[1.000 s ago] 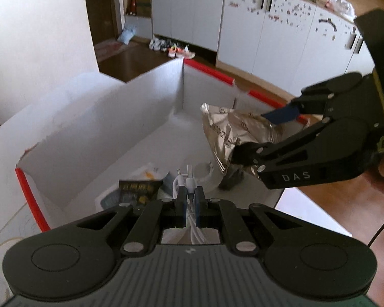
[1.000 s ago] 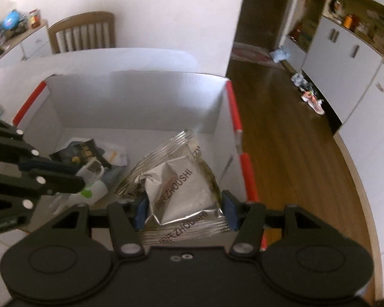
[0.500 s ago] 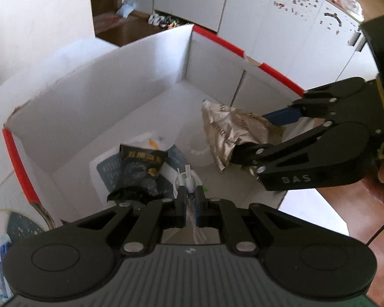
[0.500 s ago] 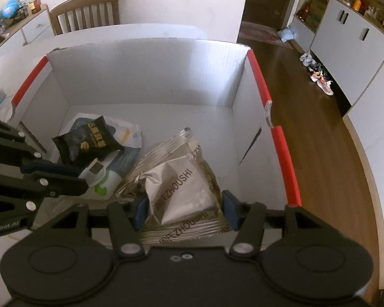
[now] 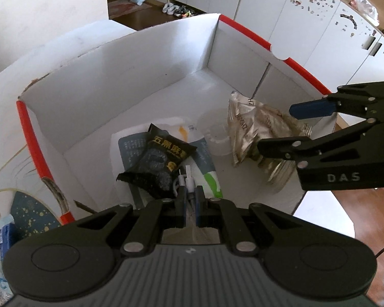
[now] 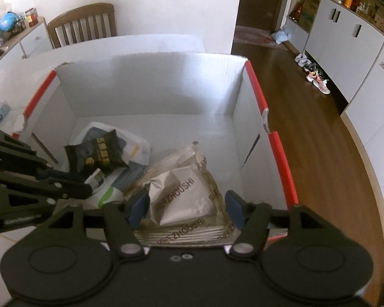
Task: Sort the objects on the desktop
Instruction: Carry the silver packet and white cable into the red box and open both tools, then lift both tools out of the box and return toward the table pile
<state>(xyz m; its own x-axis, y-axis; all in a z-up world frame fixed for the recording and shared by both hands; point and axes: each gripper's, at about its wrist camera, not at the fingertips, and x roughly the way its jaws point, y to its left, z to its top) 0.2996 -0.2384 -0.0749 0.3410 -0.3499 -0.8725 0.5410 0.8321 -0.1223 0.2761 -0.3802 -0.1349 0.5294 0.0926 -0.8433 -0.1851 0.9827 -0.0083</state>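
Both grippers hang over a white cardboard box with red-taped rims (image 6: 279, 151), pointing steeply down into it. The left gripper (image 5: 190, 199) is clenched tight on a small white cable with a plug end (image 5: 188, 177), which sticks out from between its blue pads just above the box floor. The right gripper (image 6: 185, 206) has a crinkled silver foil snack packet (image 6: 181, 192) between its two blue pads; its jaws have just been opening, and a narrow gap shows on each side of the packet, so the pads no longer seem to press on it — the packet appears released, though I cannot tell if it rests on the floor of the box. In the left wrist view the same packet (image 5: 253, 133) lies toward the right side of the box, under the right gripper (image 5: 276, 130). On the box floor, near the left wall, a black snack pouch with gold characters (image 5: 161, 161) lies on a flat white and blue-grey plastic bag with a green mark (image 5: 204, 158). Just beside them stands a clear plastic cup (image 5: 215, 135), near the silver packet.
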